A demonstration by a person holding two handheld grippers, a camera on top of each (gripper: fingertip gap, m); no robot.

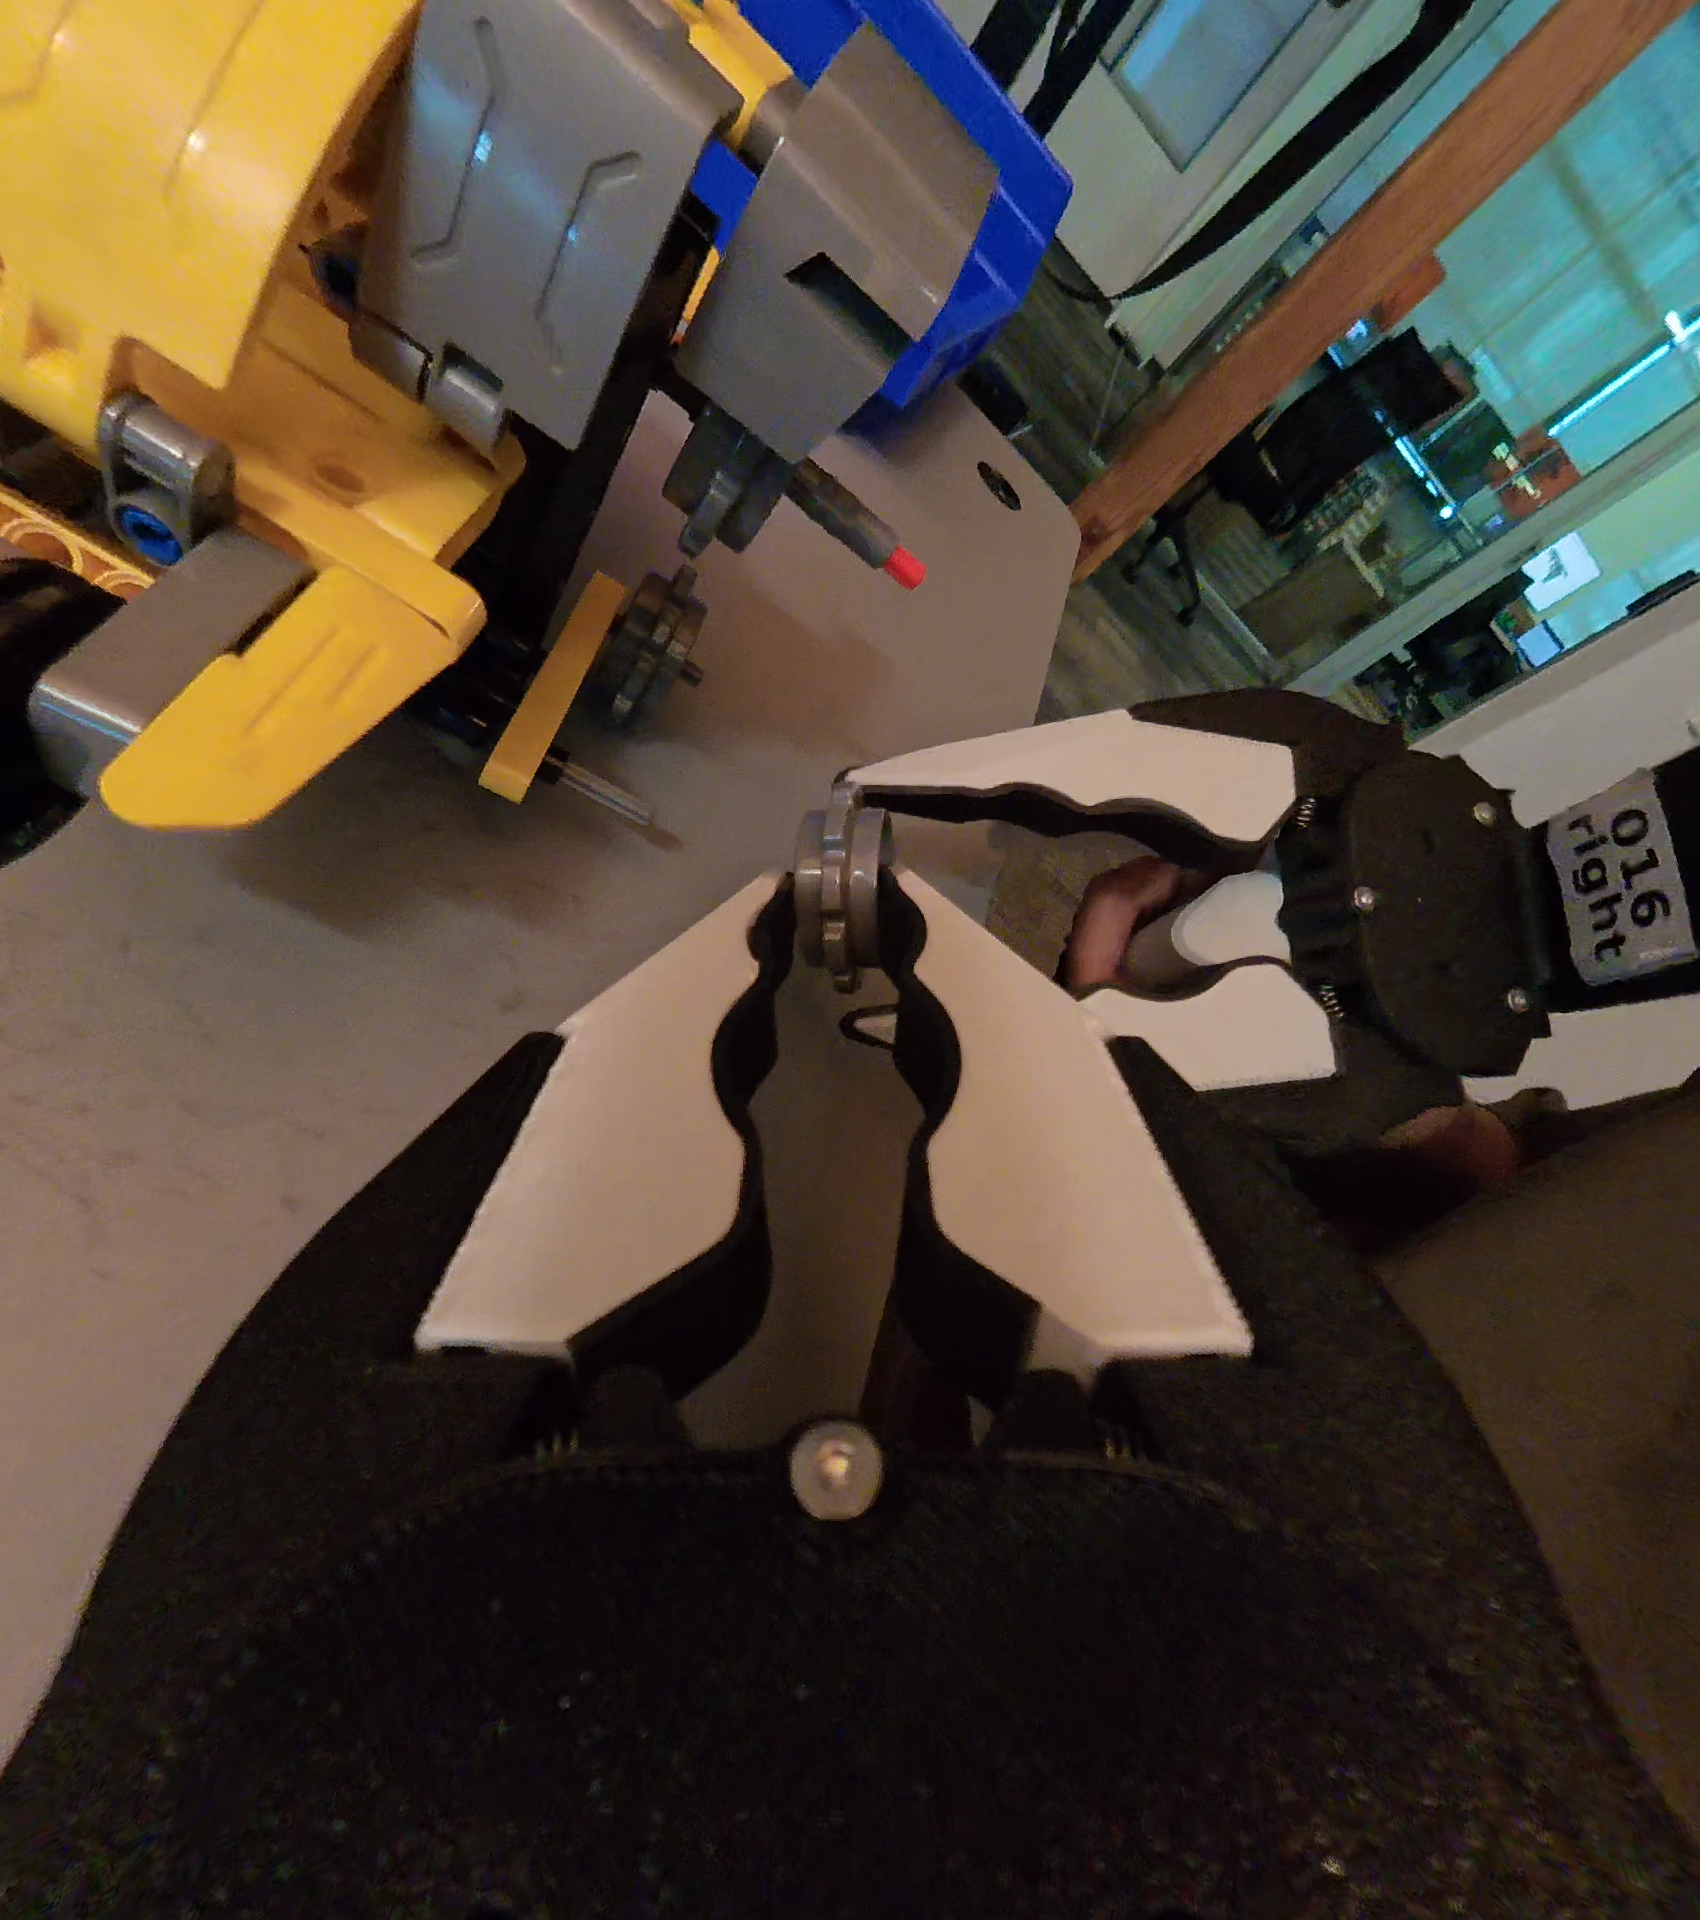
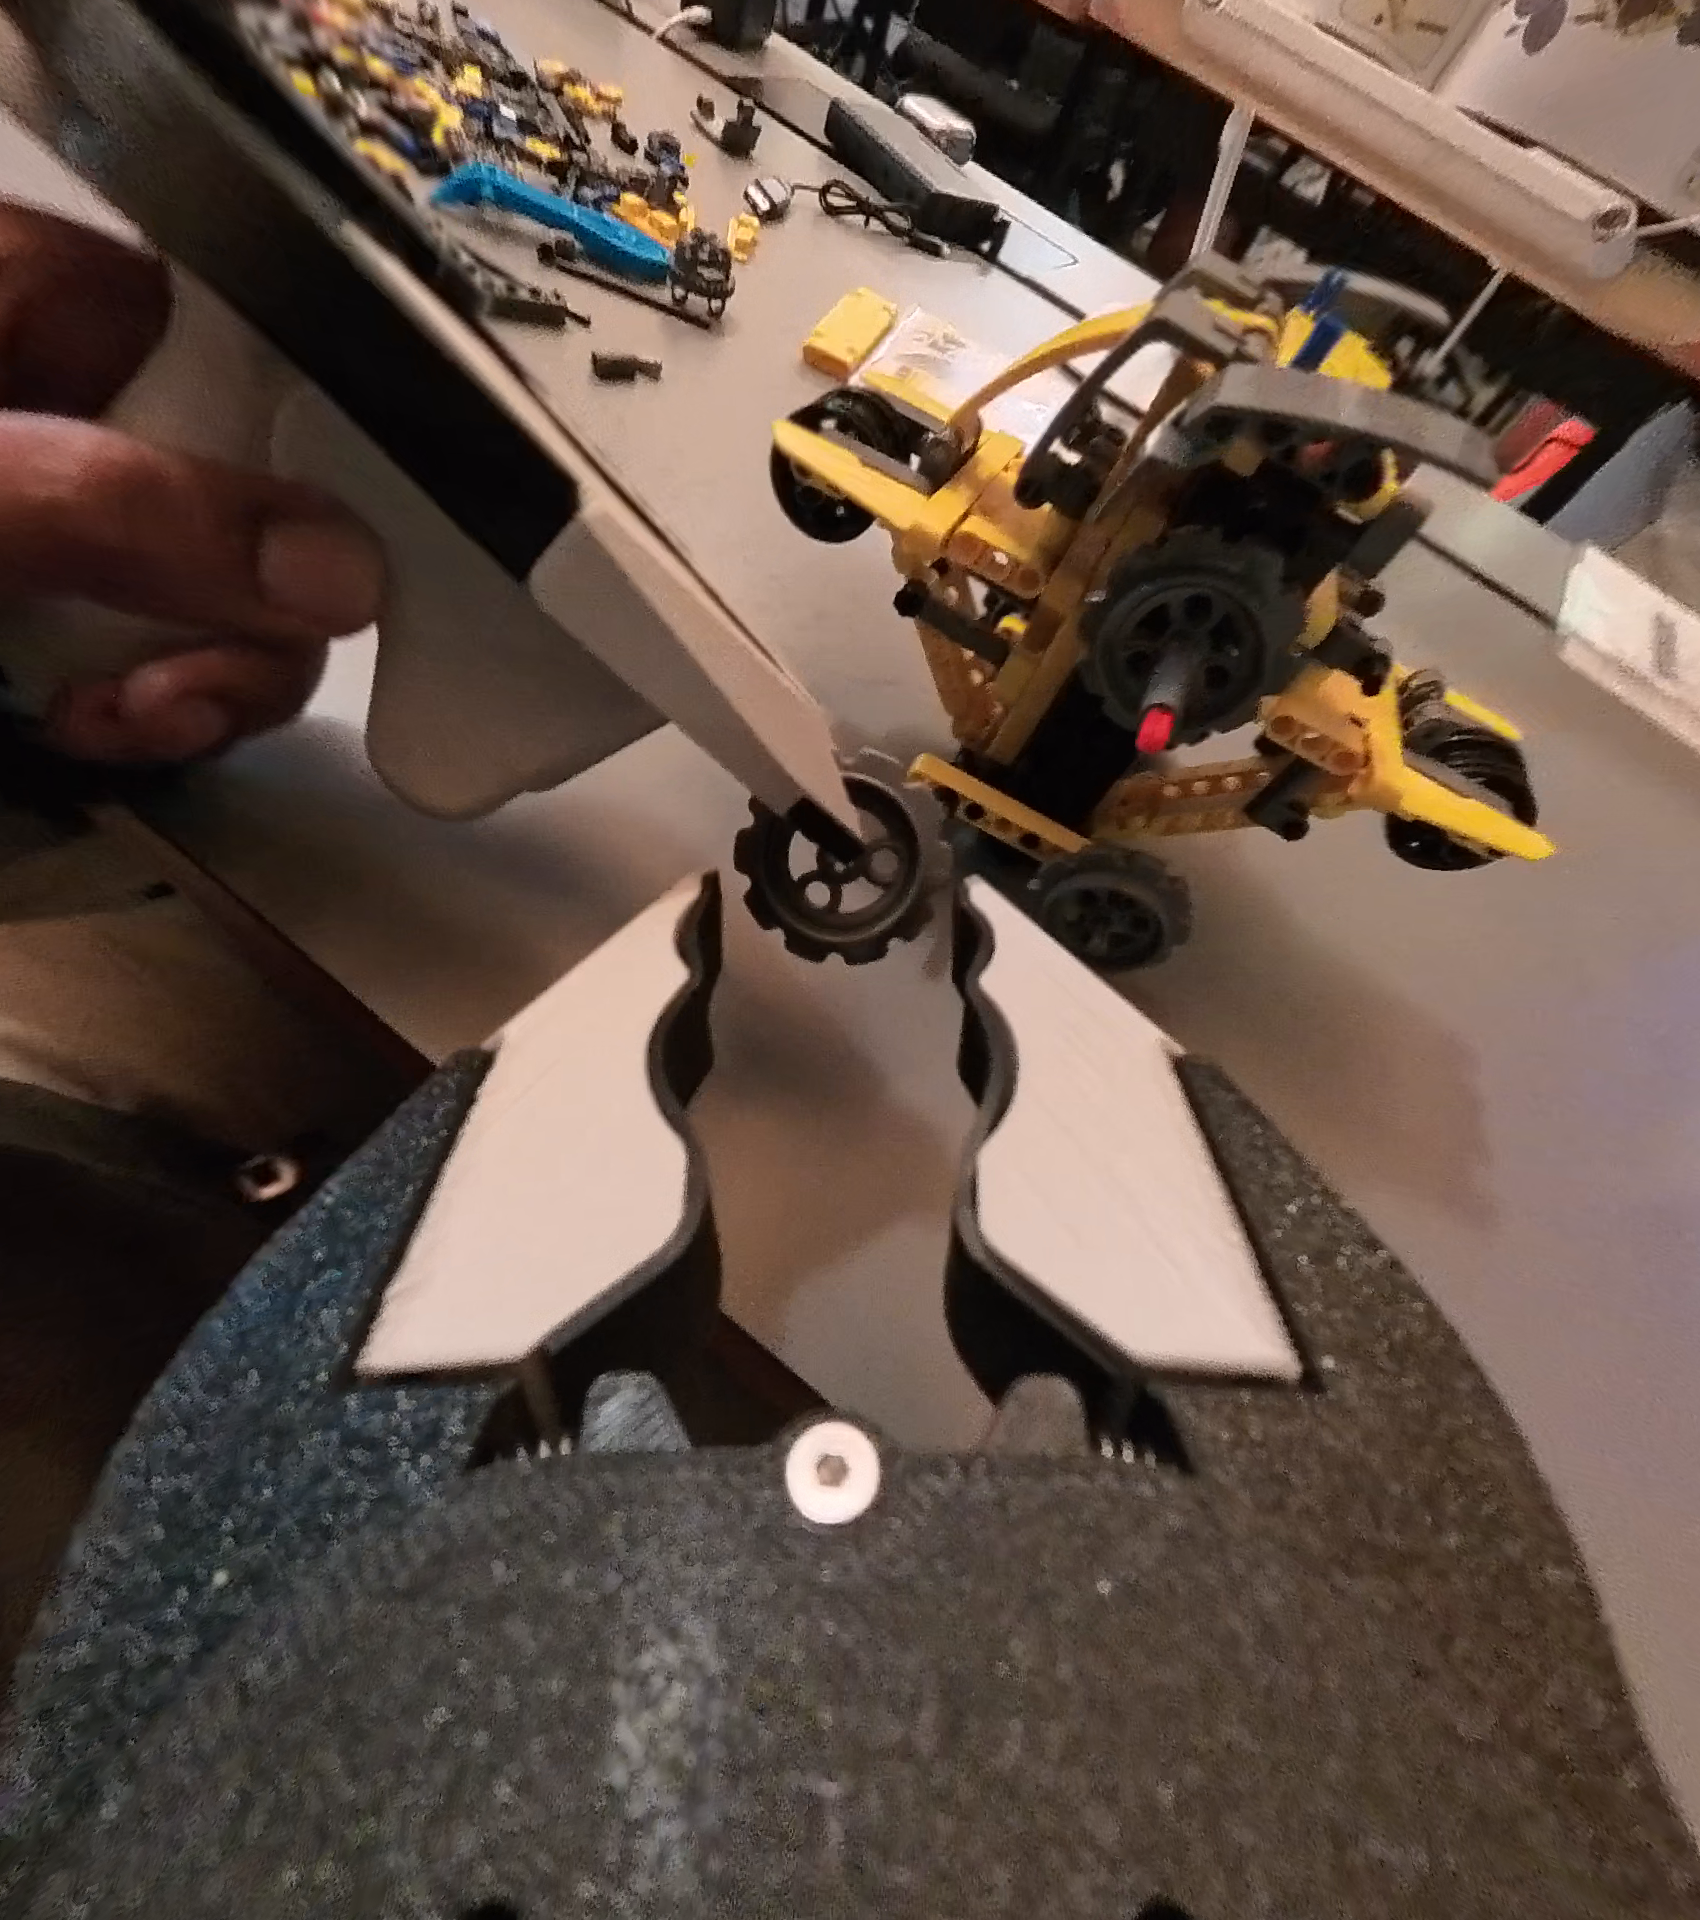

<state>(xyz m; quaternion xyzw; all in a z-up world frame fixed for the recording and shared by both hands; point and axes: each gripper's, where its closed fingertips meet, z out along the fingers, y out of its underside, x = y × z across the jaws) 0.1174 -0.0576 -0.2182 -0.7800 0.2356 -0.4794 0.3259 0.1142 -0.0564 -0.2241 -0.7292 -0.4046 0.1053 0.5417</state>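
left claw (image 1: 841, 894) gripping grey wheel (image 1: 838, 899), loose parts (image 2: 555, 114) right-view only

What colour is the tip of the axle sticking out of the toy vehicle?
Red, clearest in the right wrist view.

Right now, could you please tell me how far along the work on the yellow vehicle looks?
Done: the yellow vehicle has several wheels fitted. In hand: the left claw grips a grey toothed wheel, with the open right claw closing in around it. Left: many loose parts lie on the table, unused.
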